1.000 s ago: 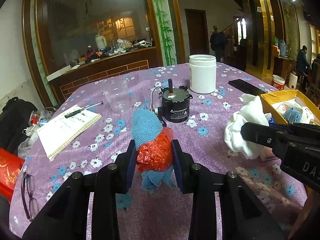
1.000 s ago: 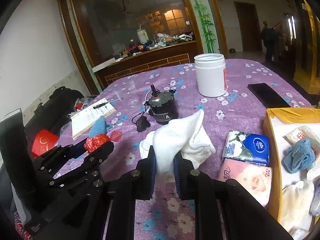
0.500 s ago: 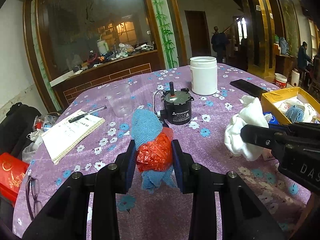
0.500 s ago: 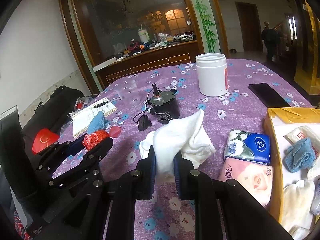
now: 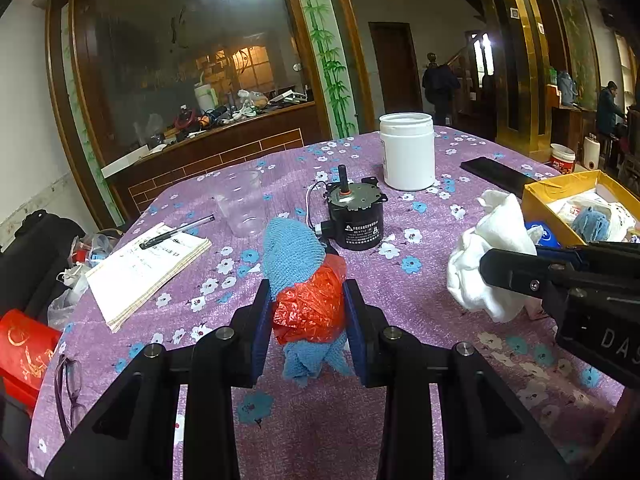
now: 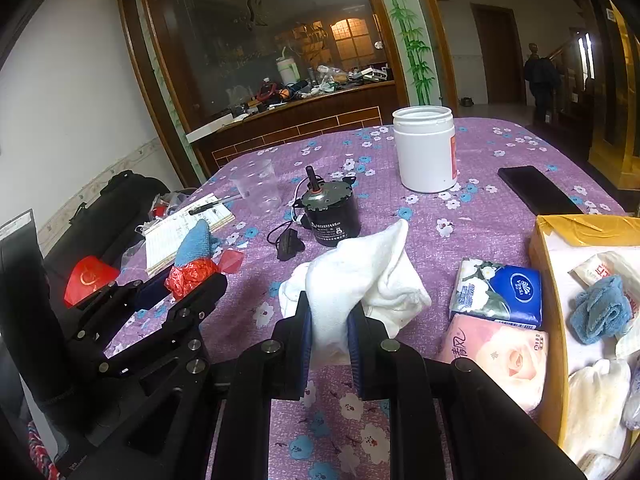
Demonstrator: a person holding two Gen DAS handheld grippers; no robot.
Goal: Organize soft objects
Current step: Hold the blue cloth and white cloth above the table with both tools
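My left gripper [image 5: 308,312] is shut on a bundle of blue knitted cloth [image 5: 290,254] and crumpled red plastic bag [image 5: 310,308], held above the purple flowered tablecloth. The same bundle [image 6: 192,258] shows at the left of the right wrist view. My right gripper [image 6: 328,328] is shut on a white cloth [image 6: 360,276], which also shows in the left wrist view [image 5: 490,256]. A yellow cardboard box [image 6: 550,304] at the right holds a blue cloth [image 6: 600,314] and white soft items.
A black motor [image 5: 356,216] with a cable, a white jar [image 5: 408,152], a clear plastic cup [image 5: 242,202], a notebook with a pen [image 5: 148,262] and a black phone [image 5: 500,176] lie on the table. Two tissue packs [image 6: 498,292] lie beside the box.
Both grippers have risen slightly and drifted, holding their loads. Neither grip has changed.
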